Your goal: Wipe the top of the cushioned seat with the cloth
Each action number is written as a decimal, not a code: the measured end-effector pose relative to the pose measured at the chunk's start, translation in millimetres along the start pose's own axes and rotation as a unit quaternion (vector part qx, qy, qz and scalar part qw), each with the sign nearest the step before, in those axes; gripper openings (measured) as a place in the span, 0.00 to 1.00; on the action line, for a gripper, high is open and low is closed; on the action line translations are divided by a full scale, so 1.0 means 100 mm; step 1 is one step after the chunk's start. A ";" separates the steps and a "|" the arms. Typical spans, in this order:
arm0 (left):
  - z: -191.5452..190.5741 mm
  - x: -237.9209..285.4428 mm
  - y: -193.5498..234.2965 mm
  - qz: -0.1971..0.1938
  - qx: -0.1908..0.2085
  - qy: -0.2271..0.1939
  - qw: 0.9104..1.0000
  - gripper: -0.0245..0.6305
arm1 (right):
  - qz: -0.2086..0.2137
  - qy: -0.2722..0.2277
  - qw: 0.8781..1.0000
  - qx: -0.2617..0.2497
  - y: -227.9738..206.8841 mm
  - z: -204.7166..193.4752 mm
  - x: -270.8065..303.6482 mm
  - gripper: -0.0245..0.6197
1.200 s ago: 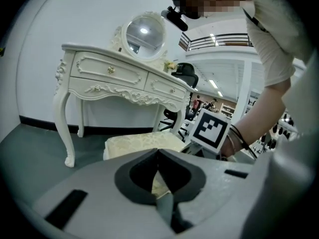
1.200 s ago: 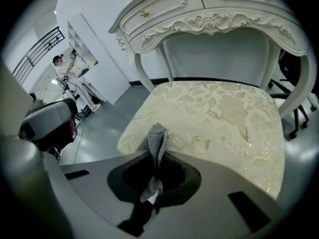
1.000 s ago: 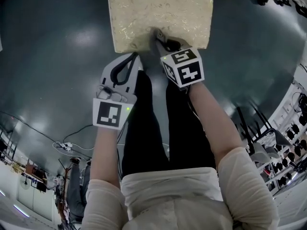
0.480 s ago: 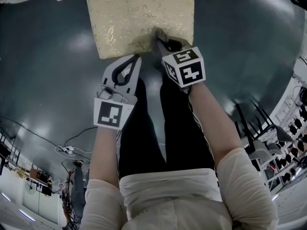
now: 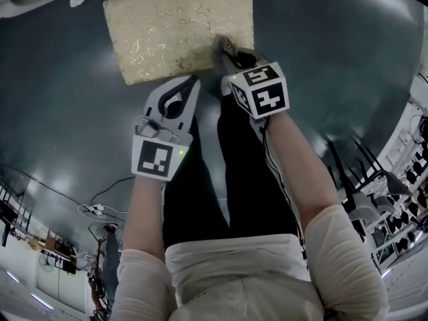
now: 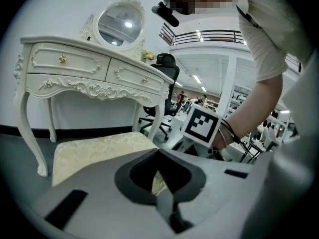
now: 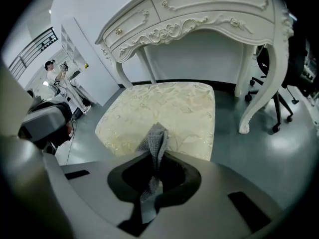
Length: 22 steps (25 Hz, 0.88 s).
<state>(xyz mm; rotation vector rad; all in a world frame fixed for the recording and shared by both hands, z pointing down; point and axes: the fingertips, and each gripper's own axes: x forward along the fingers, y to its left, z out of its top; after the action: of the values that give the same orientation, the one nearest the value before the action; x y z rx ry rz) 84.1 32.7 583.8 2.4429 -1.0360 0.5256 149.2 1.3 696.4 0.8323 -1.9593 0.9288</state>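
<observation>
The cushioned seat (image 5: 179, 25) is cream with a gold pattern and lies at the top of the head view, on the dark floor. My right gripper (image 5: 221, 45) reaches over its near right edge and is shut on a grey cloth (image 7: 157, 136). The cloth sticks up between the jaws, with the seat (image 7: 164, 111) just ahead of it. My left gripper (image 5: 192, 81) hovers beside the seat's near edge, shut with nothing in it. In the left gripper view the seat (image 6: 94, 151) lies ahead and left of that gripper (image 6: 158, 152).
A white carved dressing table (image 7: 199, 14) stands over the seat's far side, one curved leg (image 7: 271, 83) at the right. An oval mirror (image 6: 120, 21) sits on the table (image 6: 89, 68). Office chairs (image 6: 164, 68) stand behind. Cables (image 5: 100, 204) lie on the floor at left.
The seat has slid left and slightly down in the head view. Both grippers keep nearly the same places, and the right one still grips the cloth.
</observation>
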 end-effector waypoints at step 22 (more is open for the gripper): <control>0.41 0.30 -0.41 0.012 0.009 -0.028 0.999 0.04 | -0.081 0.035 0.996 0.033 -1.01 -0.47 -0.52 0.08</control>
<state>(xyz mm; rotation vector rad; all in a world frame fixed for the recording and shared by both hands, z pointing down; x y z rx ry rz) 141.2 19.4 555.1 2.4761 -1.0901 0.4782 272.3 -0.1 702.3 0.9684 -1.7810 0.9179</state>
